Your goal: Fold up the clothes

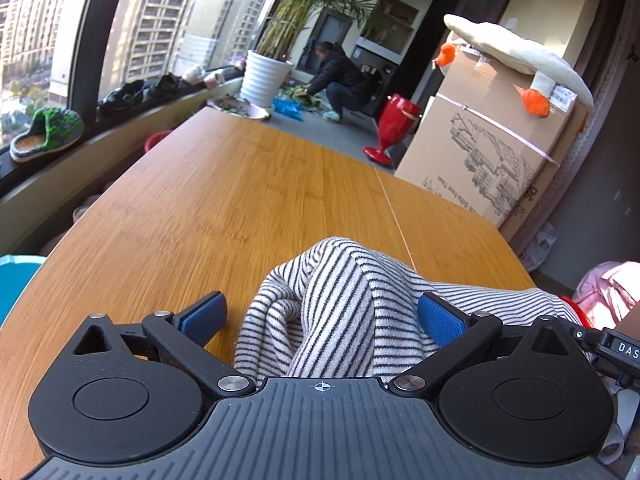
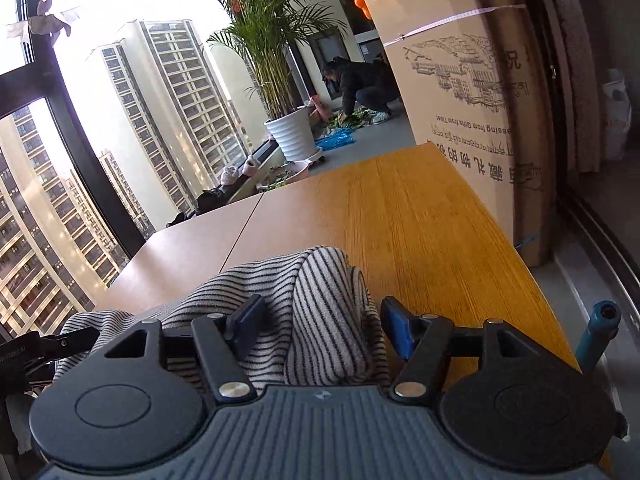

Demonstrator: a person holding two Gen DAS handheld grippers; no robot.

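Note:
A white garment with thin black stripes (image 1: 336, 304) lies bunched at the near edge of the wooden table (image 1: 248, 184). My left gripper (image 1: 322, 320) is open, its blue pads (image 1: 206, 314) wide apart on either side of a fold of the cloth. In the right wrist view the same striped garment (image 2: 316, 312) is bunched between the blue pads (image 2: 394, 330) of my right gripper (image 2: 320, 326), which is open too. The cloth sits between both pairs of fingers, and neither pair closes on it.
A large cardboard box (image 1: 492, 148) with a plush goose (image 1: 516, 56) on top stands right of the table. A red stool (image 1: 394, 128), a potted palm (image 1: 268, 76) and a crouching person (image 1: 340, 80) are beyond the far end. A blue bin (image 1: 16, 280) is at left.

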